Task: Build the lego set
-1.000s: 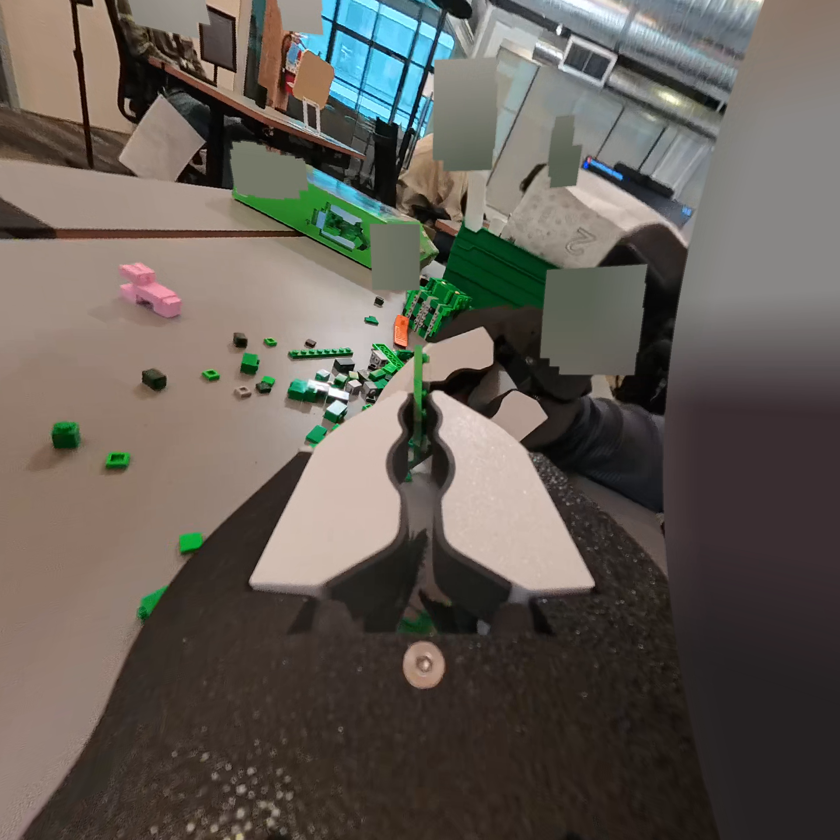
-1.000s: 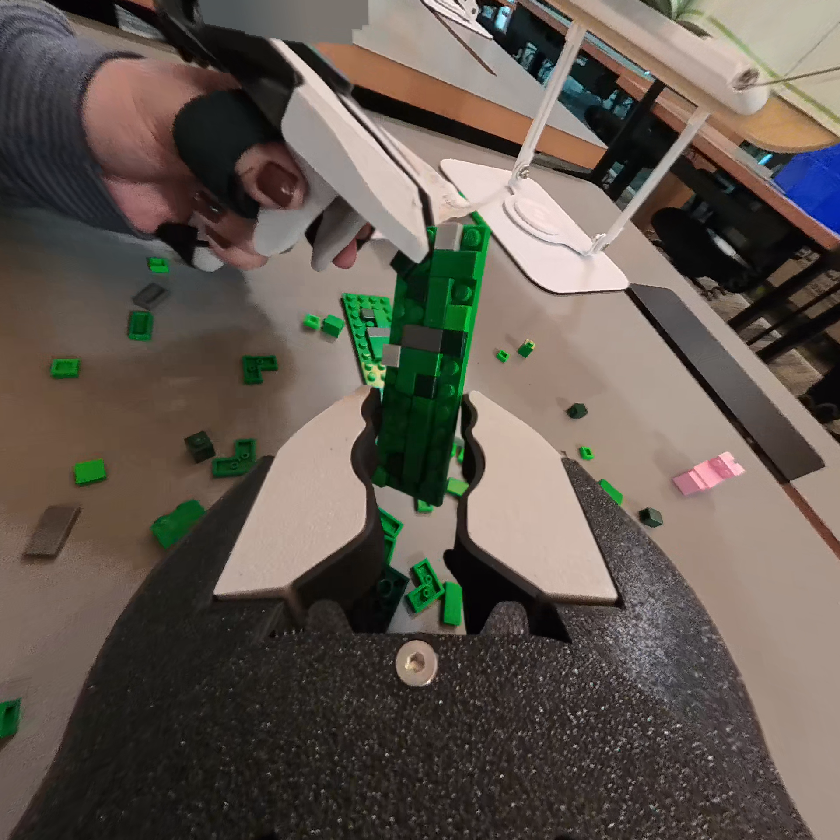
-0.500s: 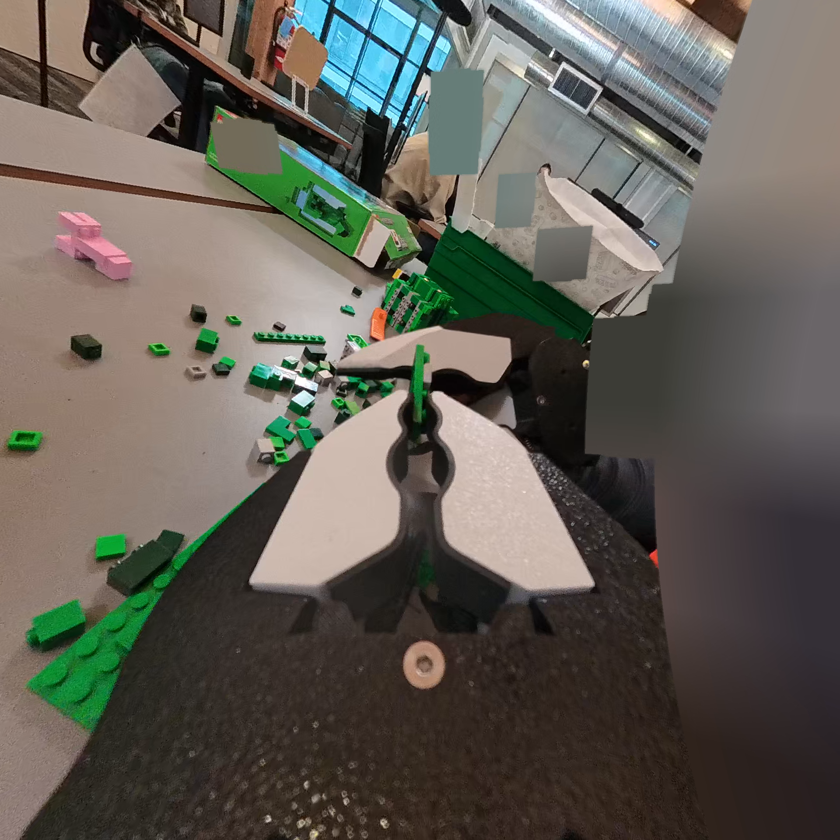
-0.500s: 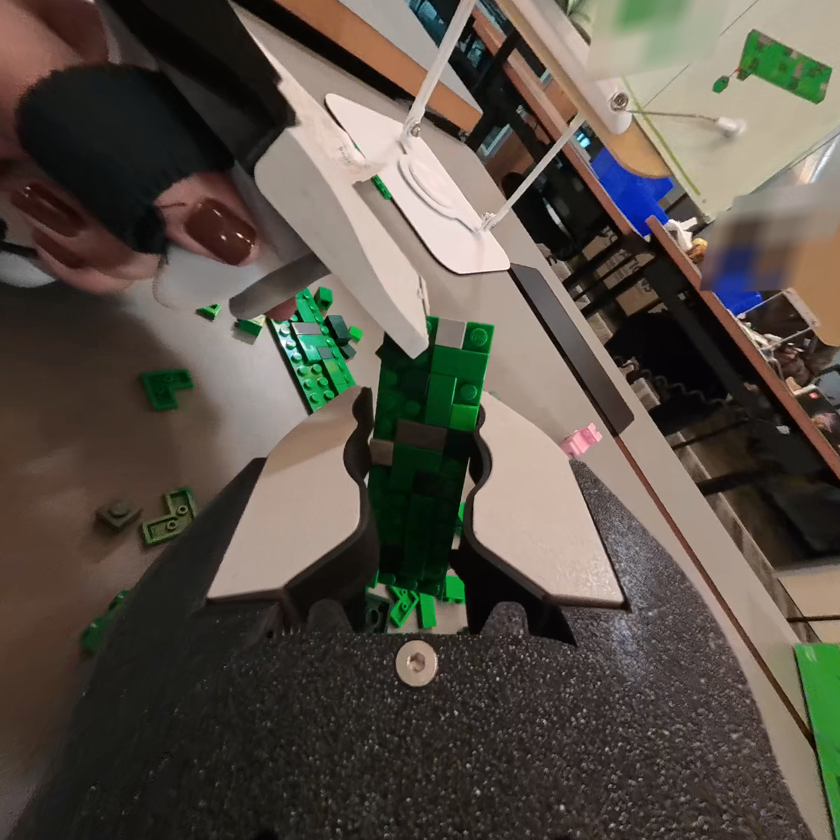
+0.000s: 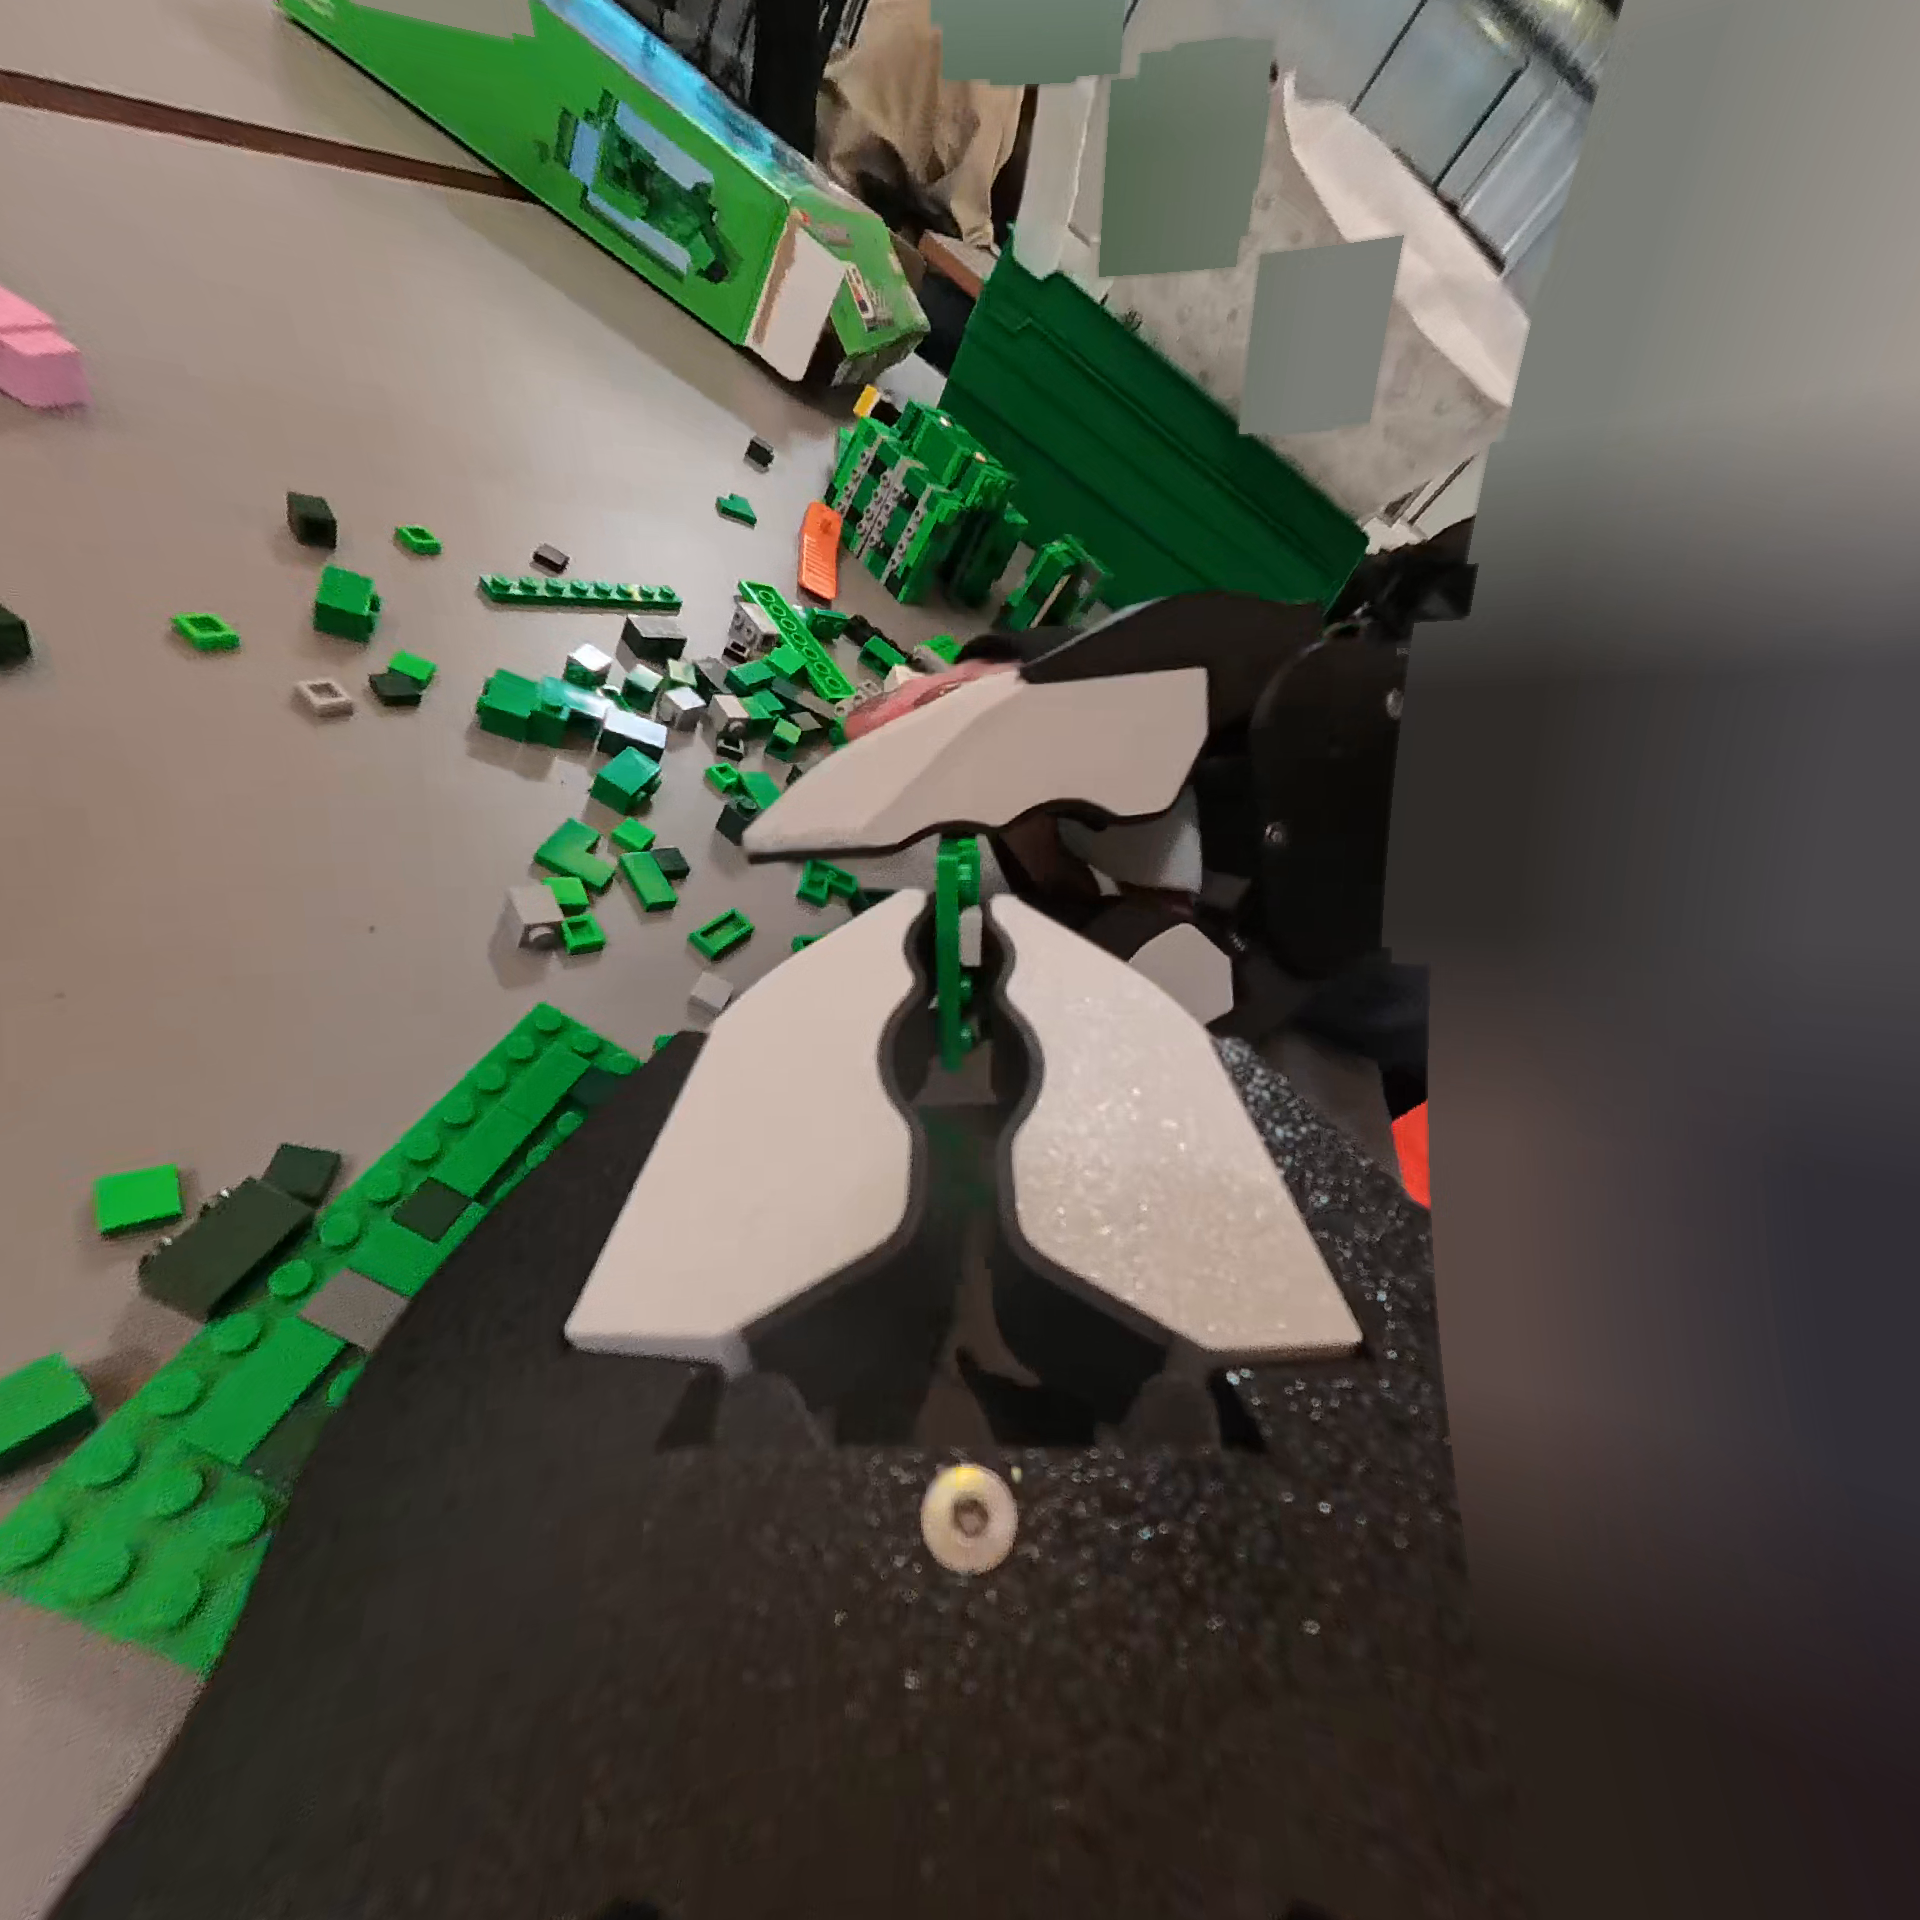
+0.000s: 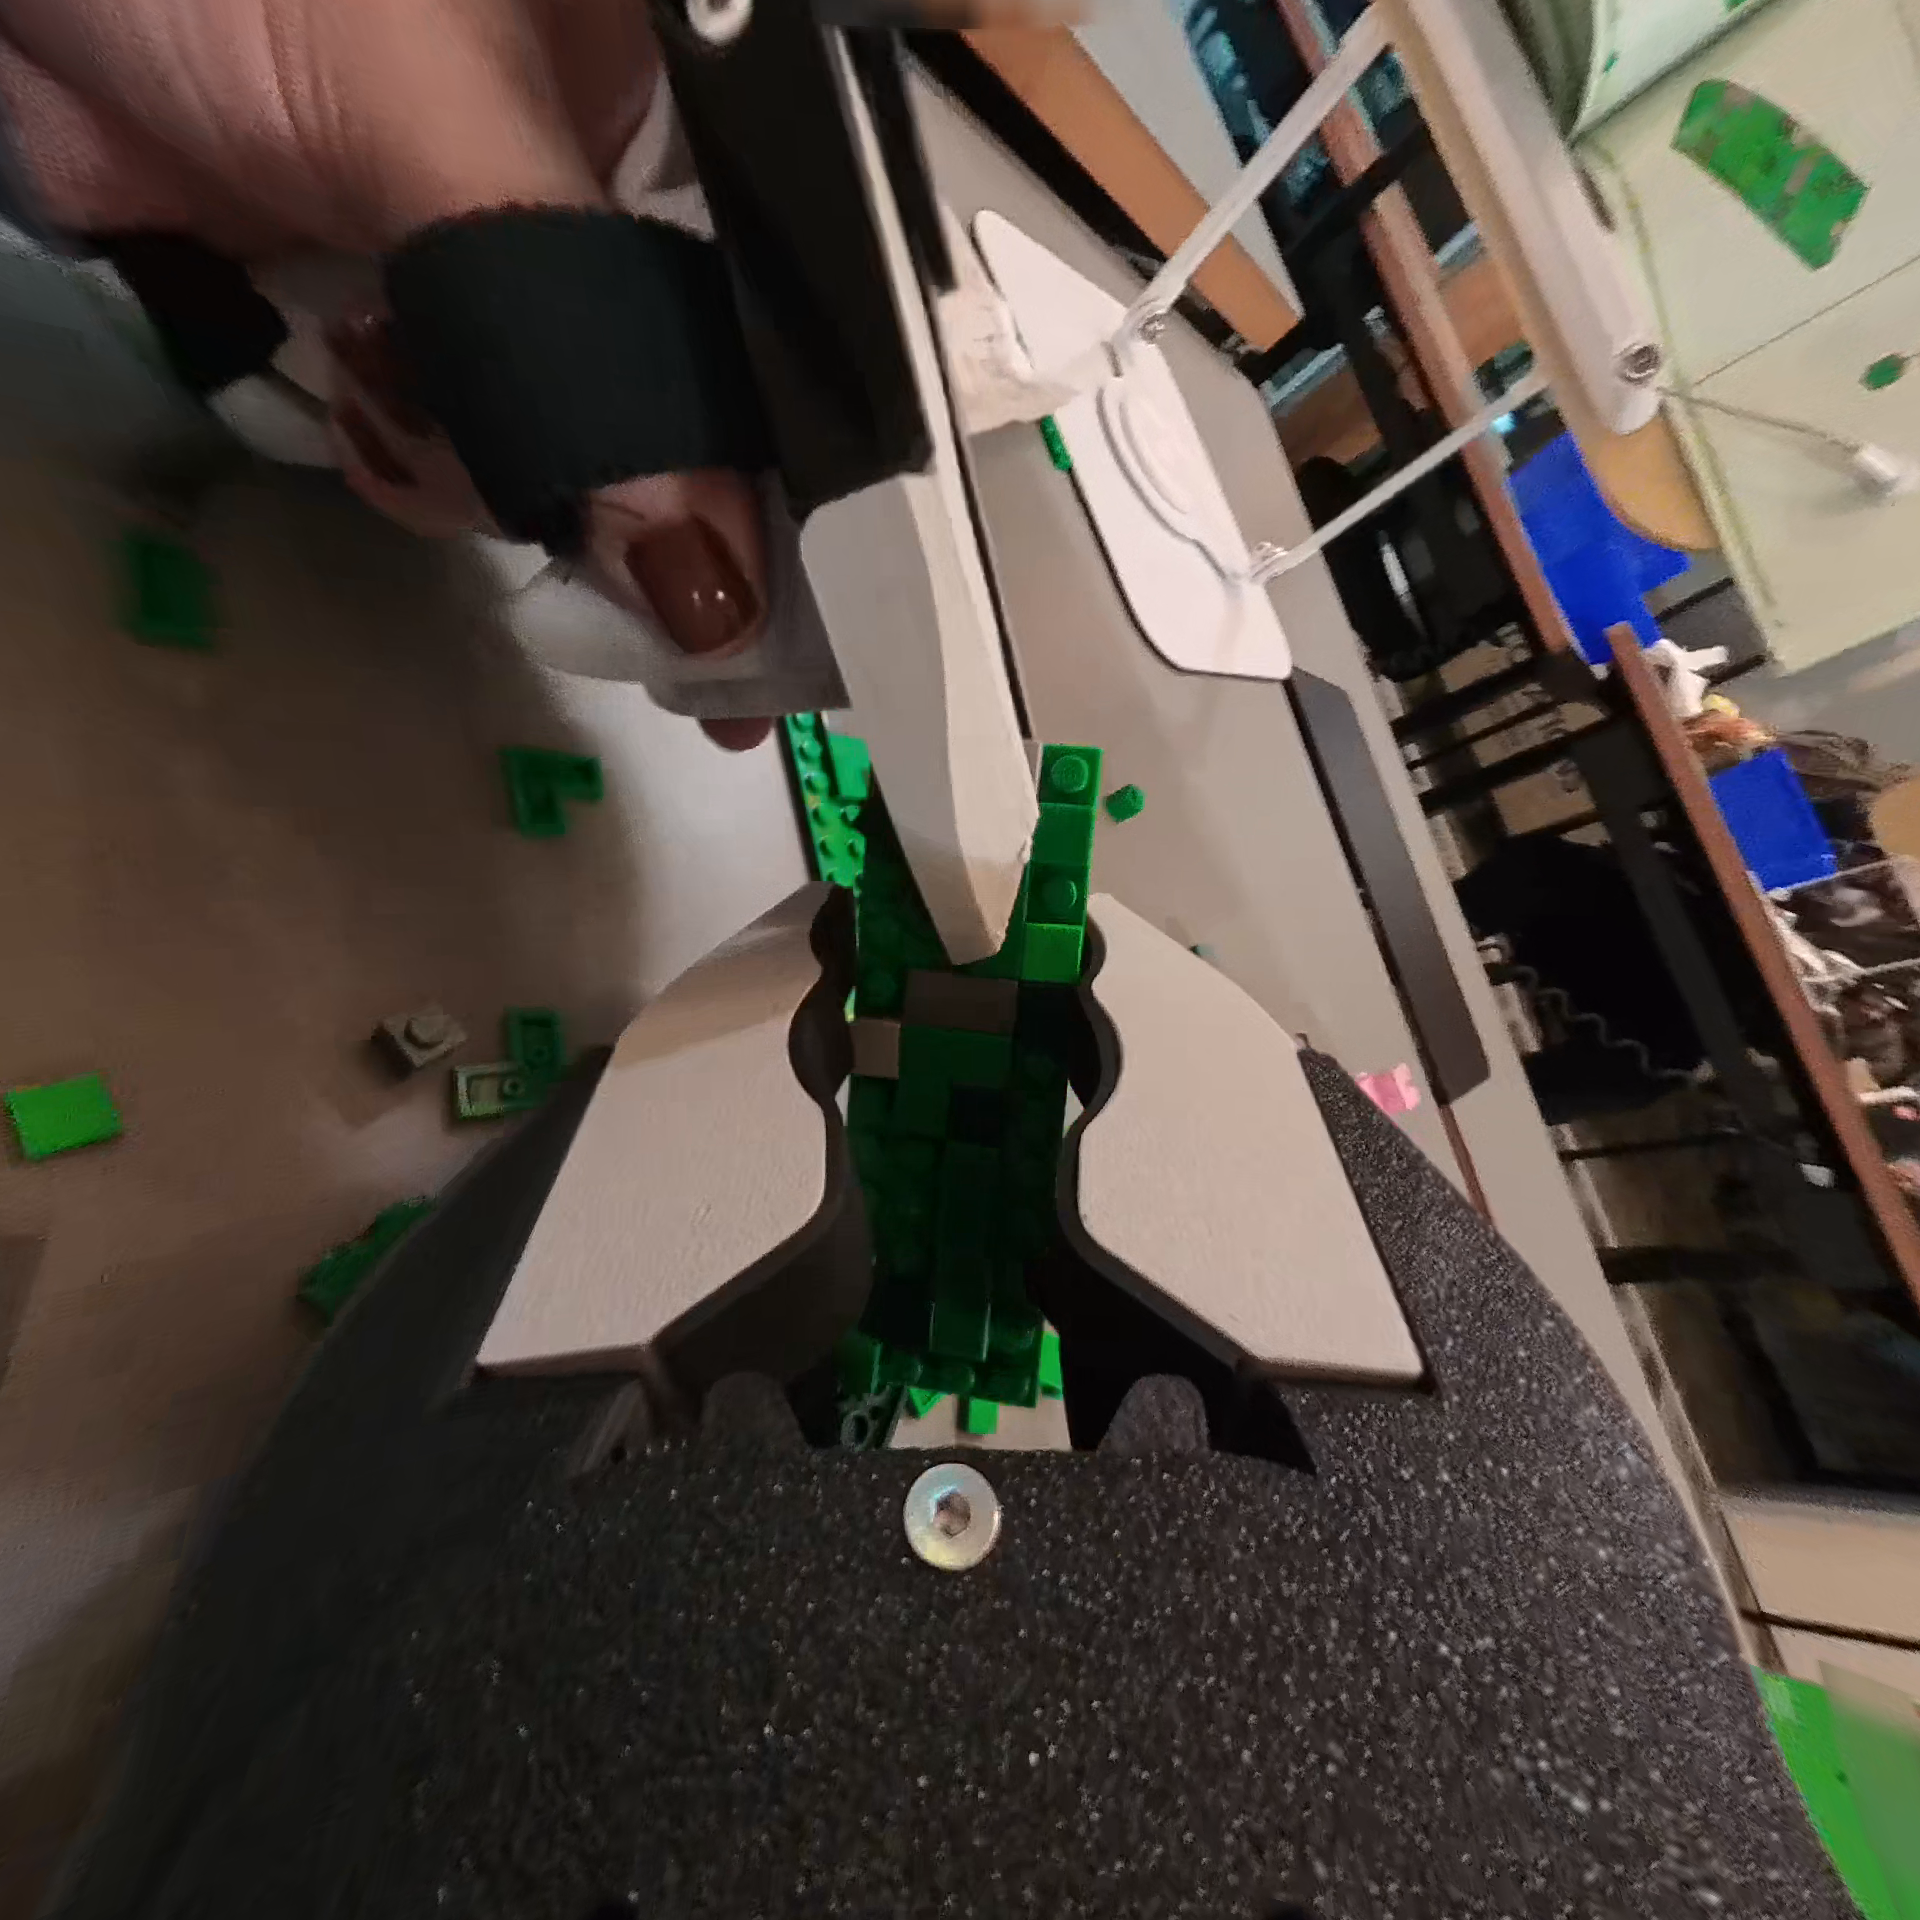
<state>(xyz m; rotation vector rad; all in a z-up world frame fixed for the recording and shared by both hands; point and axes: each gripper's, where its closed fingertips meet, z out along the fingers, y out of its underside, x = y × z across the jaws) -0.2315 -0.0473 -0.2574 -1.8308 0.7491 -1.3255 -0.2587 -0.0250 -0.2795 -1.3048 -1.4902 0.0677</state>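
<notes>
Between my right gripper (image 6: 961,935) fingers sits one green brick panel (image 6: 961,1122), clamped edgewise, lower end hidden. My left gripper (image 5: 954,935) pinches its top edge; loose bricks (image 5: 634,717) behind blur uncounted.

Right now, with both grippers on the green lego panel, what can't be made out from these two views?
- Green lego panel: in the left wrist view it is edge-on, so its face is hidden.
- Panel's upper end, right wrist view: the left gripper covers it.
- Panel's lower end: behind the right gripper body.
- Scattered green pieces, right view: motion-blurred.
</notes>
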